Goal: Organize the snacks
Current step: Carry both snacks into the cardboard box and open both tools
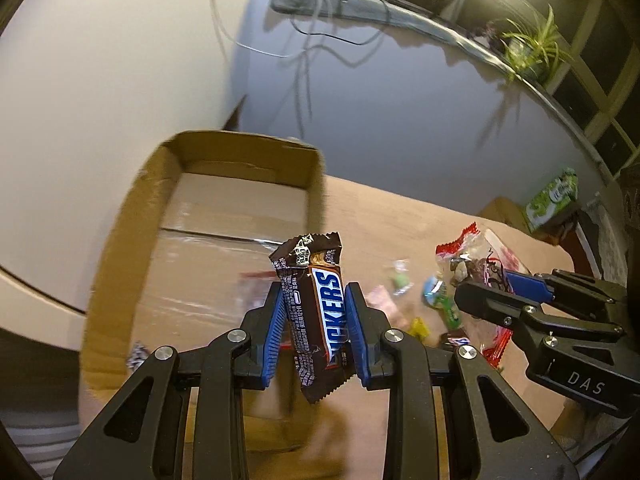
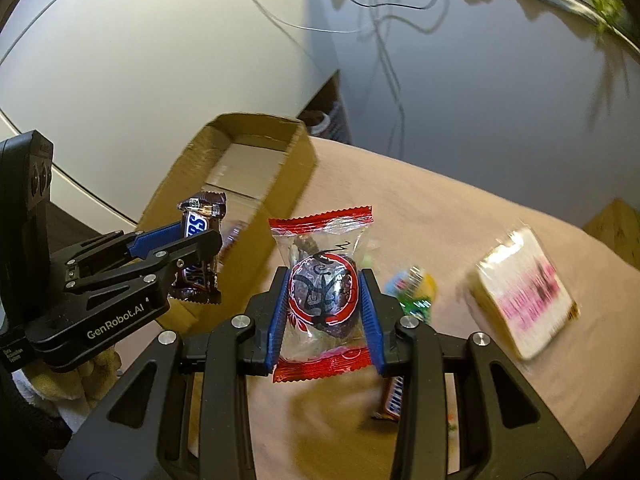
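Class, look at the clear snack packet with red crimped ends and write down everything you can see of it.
The clear plastic snack packet with red zigzag-crimped ends looks glossy and crinkly. A red ring with black brush-style lettering is printed on its front, and a dark, rounded snack shows through. It stands upright, lifted off the tan table, one red end up and one down. The right gripper has its blue ribbed jaws shut on the packet's two sides; nothing else touches it. In the left wrist view it appears only partly, behind those jaws.

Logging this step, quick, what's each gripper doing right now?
Left gripper: closed on a chocolate bar.
Right gripper: closed on a clear snack packet with red ends.
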### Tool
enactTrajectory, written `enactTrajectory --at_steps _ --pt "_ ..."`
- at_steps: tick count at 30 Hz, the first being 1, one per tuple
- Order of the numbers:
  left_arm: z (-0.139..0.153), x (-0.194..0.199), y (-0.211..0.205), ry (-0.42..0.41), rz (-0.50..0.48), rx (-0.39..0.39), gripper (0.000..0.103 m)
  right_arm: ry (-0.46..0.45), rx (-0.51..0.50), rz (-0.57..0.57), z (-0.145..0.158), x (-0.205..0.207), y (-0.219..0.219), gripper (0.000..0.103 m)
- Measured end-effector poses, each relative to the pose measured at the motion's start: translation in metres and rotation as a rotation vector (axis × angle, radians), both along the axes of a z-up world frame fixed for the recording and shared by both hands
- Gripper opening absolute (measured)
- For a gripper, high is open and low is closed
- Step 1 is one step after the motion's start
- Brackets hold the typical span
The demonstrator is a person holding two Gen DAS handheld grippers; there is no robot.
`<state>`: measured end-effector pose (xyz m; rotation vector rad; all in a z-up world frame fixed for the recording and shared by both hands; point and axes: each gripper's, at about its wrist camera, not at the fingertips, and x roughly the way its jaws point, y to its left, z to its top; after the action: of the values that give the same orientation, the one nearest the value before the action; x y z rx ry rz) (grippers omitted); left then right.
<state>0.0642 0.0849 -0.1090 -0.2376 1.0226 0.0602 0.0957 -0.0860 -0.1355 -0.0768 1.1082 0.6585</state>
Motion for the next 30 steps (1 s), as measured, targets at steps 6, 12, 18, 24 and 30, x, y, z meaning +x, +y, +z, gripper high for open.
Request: enactTrajectory --at_steps 6,12,18,24,30 --pt "0.000 -0.010 0.028 0.006 0.056 0.008 0.028 -0.011 0.001 0.063 0.001 0.005 0.040 0.035" --pt "-0.006 -0.017 0.048 0.020 0.100 0.011 0.028 -0.010 -0.008 0.108 -0.004 0.009 0.073 0.035" --pt "-0.010 -0.022 0.060 0.029 0.126 0.006 0.028 0.000 -0.020 0.147 -0.011 0.013 0.102 0.035" --pt "-0.013 -0.026 0.072 0.033 0.153 -0.001 0.028 0.010 -0.024 0.174 -0.017 0.015 0.122 0.035" --pt "-0.014 -0.028 0.077 0.037 0.170 -0.003 0.029 0.018 -0.027 0.195 -0.020 0.014 0.132 0.036"
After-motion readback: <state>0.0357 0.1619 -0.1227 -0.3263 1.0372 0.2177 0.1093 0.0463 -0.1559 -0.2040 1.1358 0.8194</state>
